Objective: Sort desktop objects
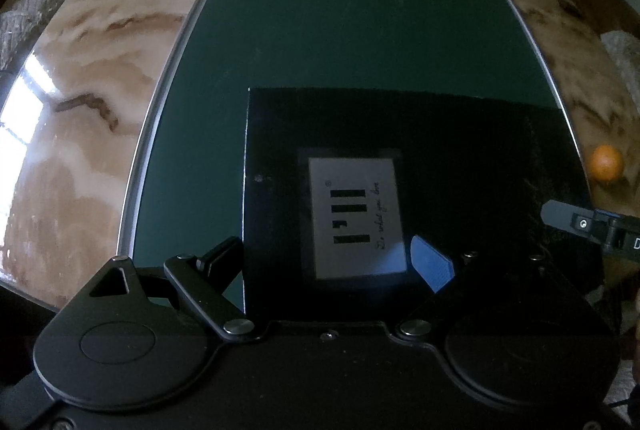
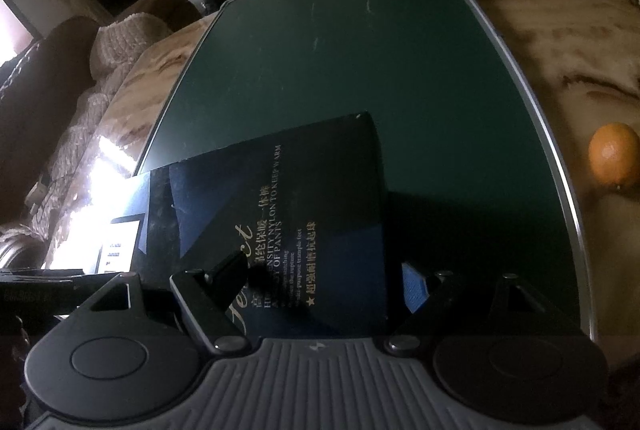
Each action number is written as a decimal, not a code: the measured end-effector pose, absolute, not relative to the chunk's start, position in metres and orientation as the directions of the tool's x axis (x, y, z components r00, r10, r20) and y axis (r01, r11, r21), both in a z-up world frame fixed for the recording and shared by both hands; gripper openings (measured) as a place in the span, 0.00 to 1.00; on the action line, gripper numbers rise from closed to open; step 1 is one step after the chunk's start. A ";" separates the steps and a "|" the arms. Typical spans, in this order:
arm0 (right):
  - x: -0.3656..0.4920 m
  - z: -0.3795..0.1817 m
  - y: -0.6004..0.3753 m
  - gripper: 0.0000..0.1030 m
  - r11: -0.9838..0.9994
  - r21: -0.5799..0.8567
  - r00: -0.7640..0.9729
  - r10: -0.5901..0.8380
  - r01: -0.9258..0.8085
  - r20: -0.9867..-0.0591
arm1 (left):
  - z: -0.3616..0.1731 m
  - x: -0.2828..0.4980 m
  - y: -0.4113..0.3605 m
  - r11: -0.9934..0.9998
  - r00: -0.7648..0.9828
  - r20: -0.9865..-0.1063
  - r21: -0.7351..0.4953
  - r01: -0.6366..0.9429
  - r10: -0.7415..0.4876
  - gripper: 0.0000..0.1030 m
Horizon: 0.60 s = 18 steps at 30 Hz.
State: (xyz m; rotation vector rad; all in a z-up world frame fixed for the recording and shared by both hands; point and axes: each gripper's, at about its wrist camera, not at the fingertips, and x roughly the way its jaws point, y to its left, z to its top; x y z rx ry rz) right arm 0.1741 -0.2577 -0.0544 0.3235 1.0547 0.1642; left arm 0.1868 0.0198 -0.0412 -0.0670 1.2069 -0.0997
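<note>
Oddly, the 2 cameras show different faces of what lies on the green board (image 1: 340,10). From the left wrist view, a flat black box (image 1: 400,170) lies on the board's near right part, its white label (image 1: 358,216) turned sideways so the printed line runs away from the camera. The left gripper (image 1: 332,258) straddles the box's near edge, its black finger at the box's left side and its blue pad (image 1: 434,264) over the top; the jaws stand wide, and I cannot tell whether they press on the box. At the right edge the tip of the other tool (image 1: 576,222) pokes in.

From the right wrist view, a dark blue box (image 2: 288,222) with gold lettering sits between the right gripper (image 2: 324,278) fingers, apparently clamped, its long axis running away from the camera and tilted left.

An orange (image 2: 614,160) rests on the marble table (image 2: 580,42), just beside the board's right rim.
</note>
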 end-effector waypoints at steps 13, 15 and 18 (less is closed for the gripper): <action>0.175 -0.066 -0.265 0.80 0.930 0.363 0.485 0.294 0.052 -0.823 | -0.049 0.184 0.014 0.996 0.351 -0.932 -0.079 0.047 -0.090 0.88; 0.176 -0.069 -0.266 0.80 0.930 0.364 0.483 0.294 0.056 -0.825 | -0.052 0.186 0.014 0.996 0.350 -0.932 -0.079 0.046 -0.090 0.88; 0.178 -0.073 -0.267 0.80 0.928 0.367 0.484 0.294 0.061 -0.824 | -0.056 0.190 0.016 0.995 0.345 -0.934 -0.087 0.040 -0.095 0.88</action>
